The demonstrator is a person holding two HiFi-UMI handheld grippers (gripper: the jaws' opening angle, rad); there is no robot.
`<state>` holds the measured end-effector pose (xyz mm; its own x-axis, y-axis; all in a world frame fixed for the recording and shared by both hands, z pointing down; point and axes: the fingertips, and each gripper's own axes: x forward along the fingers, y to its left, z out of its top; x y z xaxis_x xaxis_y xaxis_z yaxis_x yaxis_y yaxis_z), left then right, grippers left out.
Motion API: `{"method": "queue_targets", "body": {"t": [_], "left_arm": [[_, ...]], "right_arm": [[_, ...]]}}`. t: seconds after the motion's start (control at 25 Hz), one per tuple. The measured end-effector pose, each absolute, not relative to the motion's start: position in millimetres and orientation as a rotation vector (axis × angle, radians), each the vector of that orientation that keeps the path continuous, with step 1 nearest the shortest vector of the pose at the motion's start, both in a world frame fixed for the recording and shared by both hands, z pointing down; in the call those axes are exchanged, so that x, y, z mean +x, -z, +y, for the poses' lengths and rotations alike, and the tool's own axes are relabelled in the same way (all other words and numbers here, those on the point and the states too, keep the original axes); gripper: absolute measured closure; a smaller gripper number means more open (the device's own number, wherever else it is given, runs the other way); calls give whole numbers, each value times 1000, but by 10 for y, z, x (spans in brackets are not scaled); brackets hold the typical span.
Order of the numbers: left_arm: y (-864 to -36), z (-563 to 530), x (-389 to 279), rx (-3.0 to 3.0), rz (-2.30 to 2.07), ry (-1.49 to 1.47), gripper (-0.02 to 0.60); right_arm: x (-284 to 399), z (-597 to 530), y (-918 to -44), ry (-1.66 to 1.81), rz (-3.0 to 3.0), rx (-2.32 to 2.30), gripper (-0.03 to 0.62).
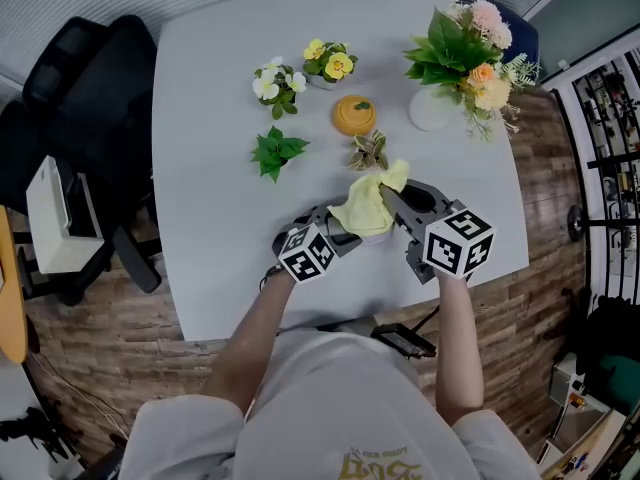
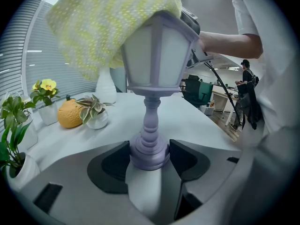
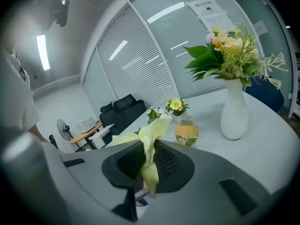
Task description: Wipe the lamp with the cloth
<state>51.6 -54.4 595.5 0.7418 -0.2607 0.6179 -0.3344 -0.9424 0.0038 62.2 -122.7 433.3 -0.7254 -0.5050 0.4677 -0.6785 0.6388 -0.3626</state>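
Low on the desk (image 1: 200, 118) in the head view, the lamp (image 2: 157, 55) stands with its base gripped by the left gripper (image 2: 150, 158). The cloth (image 1: 368, 206) lies on its top, pinched by the right gripper (image 3: 149, 161). Potted plants (image 1: 278, 83) sit above, a vase (image 1: 432, 108) at upper right, and a chair (image 1: 90, 98) at far left.

One camera above, two low.
Head view looks steeply down; gripper views skim the table (image 1: 205, 118) toward the shared vase (image 1: 430, 111).

An office: a black office chair (image 1: 95, 98) stands left of the pale surface (image 1: 210, 118), slatted blinds (image 3: 136, 64) cover glass partition walls, a strip light (image 3: 42, 51) glows overhead, and another desk (image 3: 86, 129) stands far off.
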Motion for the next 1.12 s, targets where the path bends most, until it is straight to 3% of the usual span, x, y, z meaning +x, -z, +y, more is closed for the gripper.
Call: {"method": "queue_targets", "body": {"t": [1.12], "left_arm": [[-5947,-544,509,2824,-484,-974,311]], "right_arm": [[479,-1423,-4623,-1188,-2557,677,533]]}}
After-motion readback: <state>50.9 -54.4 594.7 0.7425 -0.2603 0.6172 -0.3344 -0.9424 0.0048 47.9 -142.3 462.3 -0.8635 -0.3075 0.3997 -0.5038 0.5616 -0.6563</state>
